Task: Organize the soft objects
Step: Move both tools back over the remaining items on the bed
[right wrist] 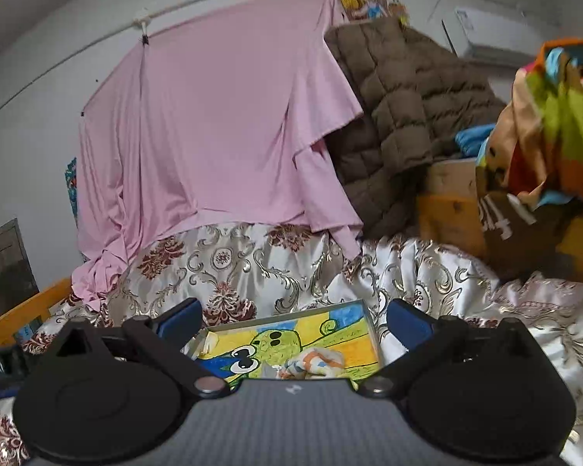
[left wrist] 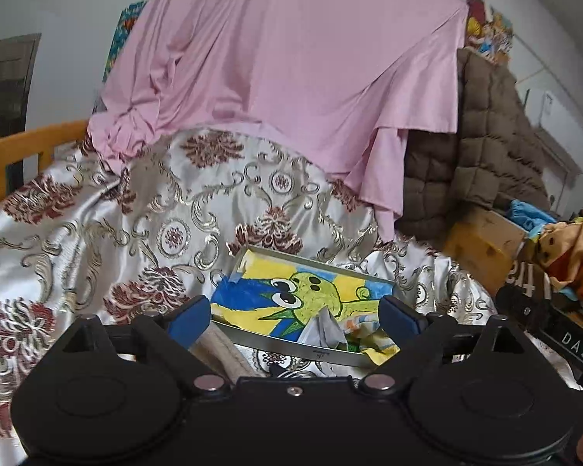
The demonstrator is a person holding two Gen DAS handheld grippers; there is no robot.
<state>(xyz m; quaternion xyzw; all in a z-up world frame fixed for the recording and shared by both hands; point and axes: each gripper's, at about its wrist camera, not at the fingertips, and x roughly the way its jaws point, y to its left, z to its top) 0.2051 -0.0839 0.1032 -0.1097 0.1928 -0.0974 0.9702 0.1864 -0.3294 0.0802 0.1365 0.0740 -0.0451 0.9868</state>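
Small striped cloth [right wrist: 316, 361] lies in tray [right wrist: 373, 330] at lower centre, directly ahead of empty, wide-open right gripper [right wrist: 291, 320] and left gripper [left wrist: 293, 312].

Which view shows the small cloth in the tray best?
Right wrist view: the small cloth lies nearly whole on the cartoon-printed tray, orange and blue stripes readable. In the left wrist view, the cloth sits at the tray's near edge, bunched and partly cut off by the rim.
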